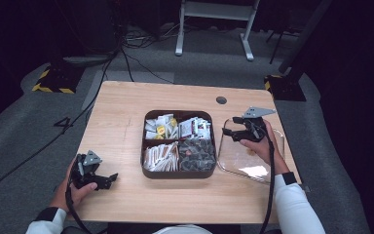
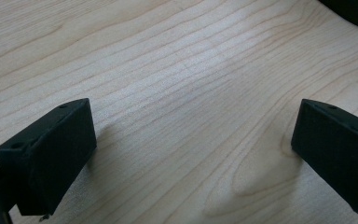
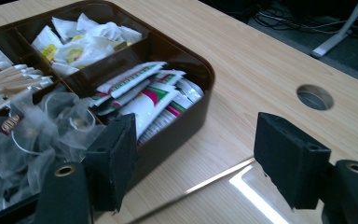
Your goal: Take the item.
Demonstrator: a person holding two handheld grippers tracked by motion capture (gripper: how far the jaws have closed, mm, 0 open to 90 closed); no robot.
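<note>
- My right gripper (image 1: 234,127) hovers over the far left corner of the clear glass dish (image 1: 277,168), beside the brown four-compartment tray (image 1: 177,173); its jaws stand wide apart with nothing between them.
- From the right gripper view, the nearest stock is the stack of red, green and white sachets (image 3: 145,99) in the tray's far right compartment, by the tray's own layout in the high view, lying flat and overlapping.
- I judge these sachets light, thin and limp, with slick paper or foil faces; a pinch across one free edge or corner should lift a single packet, while a grab at the middle may drag several.
- The mesh tea bags (image 3: 37,135) in the near right compartment look softer still, with strings that could snag.
- The dish, empty as far as I can see, reads as rigid, heavy and breakable, with a slippery rim; I would not knock it.
- My left gripper (image 1: 108,179) rests on the wooden table (image 1: 121,107) at the near left, well away from the tray, jaws wide and empty.
</note>
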